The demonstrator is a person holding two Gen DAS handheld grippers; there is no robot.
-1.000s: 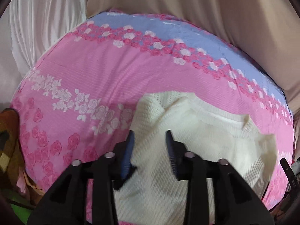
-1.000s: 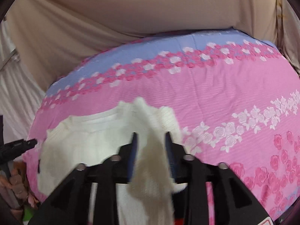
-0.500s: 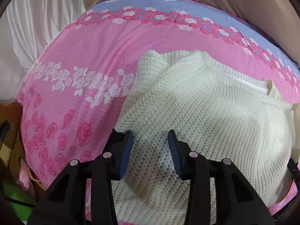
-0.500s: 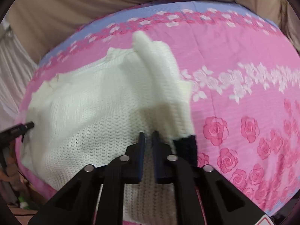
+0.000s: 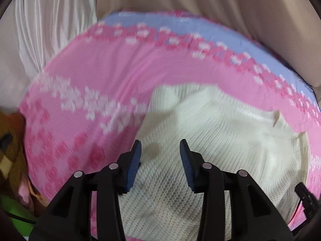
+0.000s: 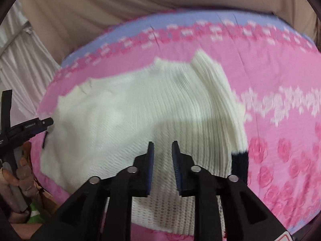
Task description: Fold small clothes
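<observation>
At centre frame, the cream knit sweater (image 6: 124,120) looks soft and floppy; my right gripper (image 6: 163,150) and left gripper (image 5: 160,150), jaws just opened and empty, should pinch its thick folded sleeve (image 6: 220,100).

Our right gripper (image 6: 163,149) hangs over the cream sweater (image 6: 112,118) at 6 o'clock, jaws just opened, nothing between. Sleeve (image 6: 218,92) runs toward 1 o'clock, dark cuff (image 6: 239,163) at 4. Pink floral sheet (image 6: 280,124) underneath.

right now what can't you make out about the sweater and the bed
- Sweater near hem: left wrist view, behind the left hand-held gripper.
- Dark cuff: right wrist view, lower part behind the right hand-held gripper.
- Bedsheet flower print: both views, motion blur.
- Clutter beside the bed: dim, cut by the edge.
</observation>
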